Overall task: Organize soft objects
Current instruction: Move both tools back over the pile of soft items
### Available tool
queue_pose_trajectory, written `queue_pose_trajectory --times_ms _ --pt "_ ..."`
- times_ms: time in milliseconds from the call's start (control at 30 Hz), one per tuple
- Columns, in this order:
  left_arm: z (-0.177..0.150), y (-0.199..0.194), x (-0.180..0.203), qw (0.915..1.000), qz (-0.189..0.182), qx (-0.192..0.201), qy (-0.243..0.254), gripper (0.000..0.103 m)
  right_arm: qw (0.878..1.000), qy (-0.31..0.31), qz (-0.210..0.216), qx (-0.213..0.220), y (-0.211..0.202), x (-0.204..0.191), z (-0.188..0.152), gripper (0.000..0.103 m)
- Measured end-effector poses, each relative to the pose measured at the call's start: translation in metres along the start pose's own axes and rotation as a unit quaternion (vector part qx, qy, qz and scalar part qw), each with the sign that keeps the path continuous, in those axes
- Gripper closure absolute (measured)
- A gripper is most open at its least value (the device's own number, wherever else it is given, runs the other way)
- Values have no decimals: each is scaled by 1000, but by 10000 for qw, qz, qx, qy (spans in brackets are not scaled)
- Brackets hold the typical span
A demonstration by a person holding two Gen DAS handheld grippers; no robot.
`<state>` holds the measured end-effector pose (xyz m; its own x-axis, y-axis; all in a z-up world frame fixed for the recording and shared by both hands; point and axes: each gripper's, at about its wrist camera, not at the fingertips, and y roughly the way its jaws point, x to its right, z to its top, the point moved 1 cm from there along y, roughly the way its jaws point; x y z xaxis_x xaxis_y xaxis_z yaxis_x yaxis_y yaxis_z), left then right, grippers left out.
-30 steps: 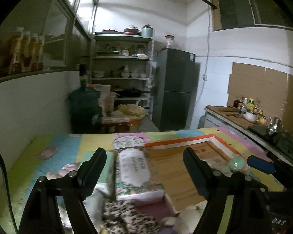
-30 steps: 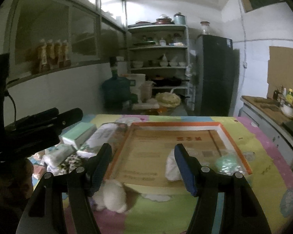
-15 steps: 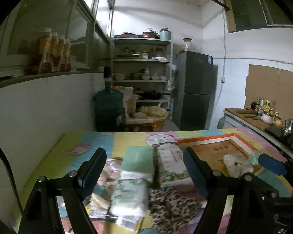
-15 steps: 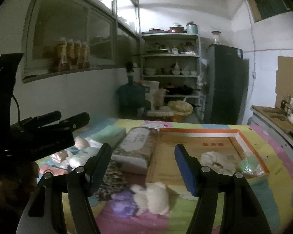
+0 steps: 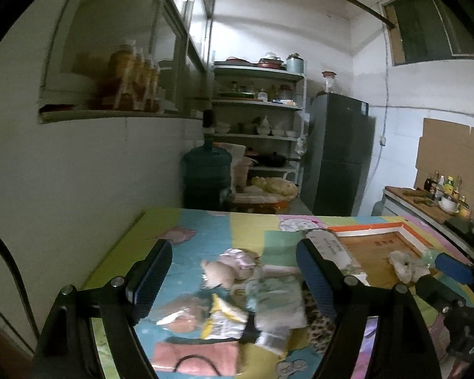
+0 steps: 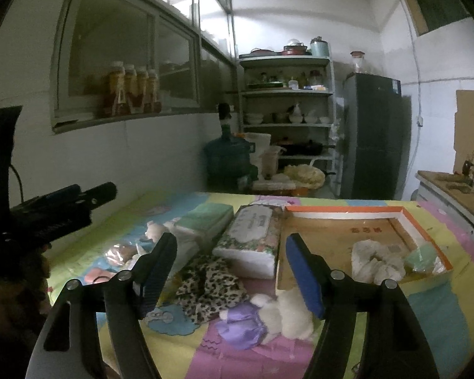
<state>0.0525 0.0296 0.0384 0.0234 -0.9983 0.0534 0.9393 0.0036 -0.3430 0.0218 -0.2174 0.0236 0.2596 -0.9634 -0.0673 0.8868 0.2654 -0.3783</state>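
Opening right hand-held gripper (image 6: 230, 267) — leopard-print cloth (image 6: 210, 279) between its jaws, untouched

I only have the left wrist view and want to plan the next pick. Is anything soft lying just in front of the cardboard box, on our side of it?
Observer: Yes. A white plush toy lies just outside the near edge of the box, with a purple cloth against its left side.
Operator: Are the right tongs holding it?
Observer: No. The right tongs grip nothing and their jaws are opening. The toy lies on the table by the right-hand finger.
Operator: What lies under the gap between those fingers?
Observer: A leopard-print cloth, crumpled in front of the flowered tissue pack.
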Motion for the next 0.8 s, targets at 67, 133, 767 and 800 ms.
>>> queue_pose_trajectory --times_ms 67,133,767,800 --pt "-4 -4 -9 10000 43 34 -35 22 10000 9 37 -30 2 -3 -2 30" --pt "-7 -7 -18 9999 58 49 -89 22 10000 10 72 -55 3 -6 -4 30" --pt "-57 0 -84 9993 11 -353 -105 22 9958 -164 729 -531 43 -52 -26 30" --pt "-61 1 -85 9992 -65 -382 -59 22 9955 -171 740 -562 45 -54 -27 30"
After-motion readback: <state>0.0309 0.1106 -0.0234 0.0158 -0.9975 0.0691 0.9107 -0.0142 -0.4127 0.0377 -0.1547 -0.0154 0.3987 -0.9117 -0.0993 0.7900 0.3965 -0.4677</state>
